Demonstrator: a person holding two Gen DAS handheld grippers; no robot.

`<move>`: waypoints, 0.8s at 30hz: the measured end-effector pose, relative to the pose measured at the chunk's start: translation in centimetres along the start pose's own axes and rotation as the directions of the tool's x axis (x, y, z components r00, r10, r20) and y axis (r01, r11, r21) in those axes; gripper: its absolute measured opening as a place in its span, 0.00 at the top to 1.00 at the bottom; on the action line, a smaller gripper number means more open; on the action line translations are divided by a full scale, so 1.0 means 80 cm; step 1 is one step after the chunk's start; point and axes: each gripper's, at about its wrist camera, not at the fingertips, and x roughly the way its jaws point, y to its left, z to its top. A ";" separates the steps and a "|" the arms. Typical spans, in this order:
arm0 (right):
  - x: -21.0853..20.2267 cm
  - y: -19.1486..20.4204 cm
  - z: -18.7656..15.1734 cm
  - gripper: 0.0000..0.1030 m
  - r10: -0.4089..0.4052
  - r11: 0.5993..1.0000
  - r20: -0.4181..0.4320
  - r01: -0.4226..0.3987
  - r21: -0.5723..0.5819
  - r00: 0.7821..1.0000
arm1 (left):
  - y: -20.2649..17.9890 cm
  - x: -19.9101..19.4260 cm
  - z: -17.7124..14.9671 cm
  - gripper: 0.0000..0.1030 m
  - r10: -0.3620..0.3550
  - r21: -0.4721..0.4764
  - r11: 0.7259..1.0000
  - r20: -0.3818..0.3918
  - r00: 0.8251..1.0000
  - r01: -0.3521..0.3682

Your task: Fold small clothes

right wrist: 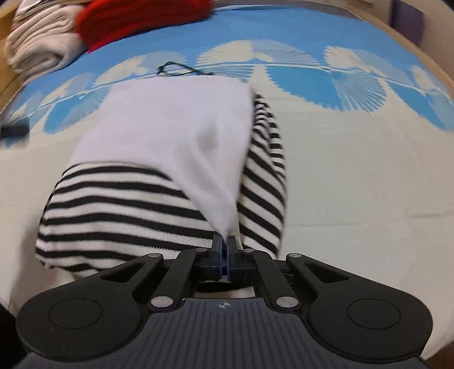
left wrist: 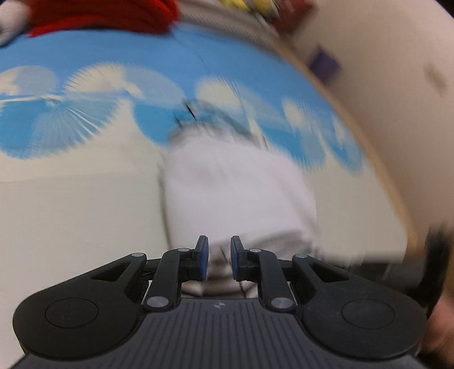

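A small garment lies on the blue-and-cream patterned cloth (right wrist: 354, 176). In the right wrist view its white layer (right wrist: 176, 125) is pulled up over black-and-white striped fabric (right wrist: 119, 204). My right gripper (right wrist: 224, 255) is shut on a corner of that white layer, which rises taut from the pads. The left wrist view is blurred. There the white fabric (left wrist: 235, 193) runs down into my left gripper (left wrist: 219, 255), whose blue pads (left wrist: 203, 255) stand narrowly apart with bunched white fabric filling the gap. A thin black string (right wrist: 176, 69) lies at the garment's far edge.
A red knitted item (right wrist: 142, 20) and a folded beige cloth (right wrist: 37, 48) sit at the far left of the surface; the red item (left wrist: 113, 17) also shows in the left view. The table's wooden edge (left wrist: 377, 159) curves along the right. A dark blurred shape (left wrist: 434, 255) is at the right edge.
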 end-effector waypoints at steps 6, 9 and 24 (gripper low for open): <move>-0.004 -0.028 -0.016 1.00 -0.153 0.987 -0.036 0.154 0.049 0.988 | -0.024 0.049 -0.036 0.73 0.144 0.068 0.988 -0.069 0.987 -0.139; 0.002 -0.058 -0.017 1.00 -0.069 0.974 -0.062 0.080 0.210 0.996 | -0.035 0.007 -0.036 0.71 0.107 0.056 0.993 -0.009 0.994 -0.106; -0.124 -0.002 -0.025 0.29 -0.030 1.000 0.335 0.028 0.010 0.942 | -0.161 -0.106 -0.109 0.01 0.417 0.088 0.883 0.301 0.858 -0.460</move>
